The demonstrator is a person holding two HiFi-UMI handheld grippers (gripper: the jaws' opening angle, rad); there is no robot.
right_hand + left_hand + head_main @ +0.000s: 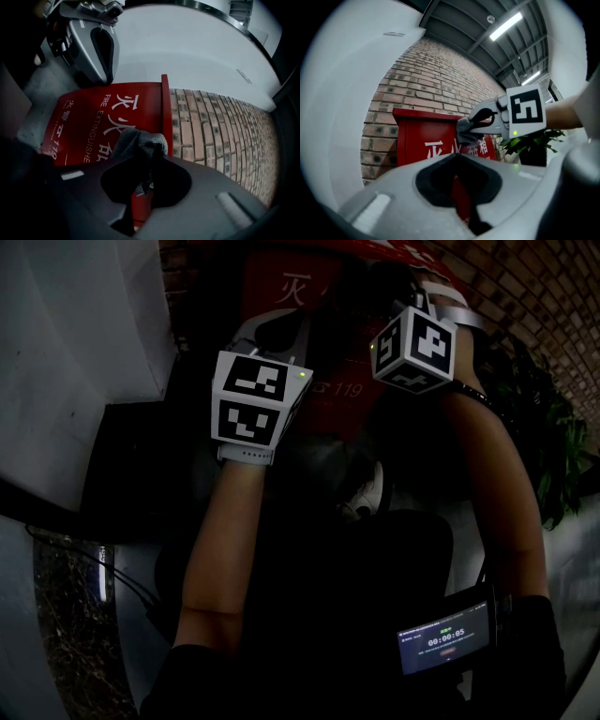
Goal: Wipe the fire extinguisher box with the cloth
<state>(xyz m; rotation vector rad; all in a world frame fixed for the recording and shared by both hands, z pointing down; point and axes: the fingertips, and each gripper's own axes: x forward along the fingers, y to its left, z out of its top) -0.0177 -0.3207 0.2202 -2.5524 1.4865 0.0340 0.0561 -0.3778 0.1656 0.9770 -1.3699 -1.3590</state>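
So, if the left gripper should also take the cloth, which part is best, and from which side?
Probably the loose grey bunch of the cloth hanging past the tips of the right gripper. Come from the left with the left gripper, since the right gripper's body blocks the other side.

- We see the fire extinguisher box (pixel 93 117) — red, white lettering, upright against a brick wall (pixel 211 126).
- We see the cloth (pixel 140 143) — grey, bunched, pinched in the right gripper (pixel 150 161).
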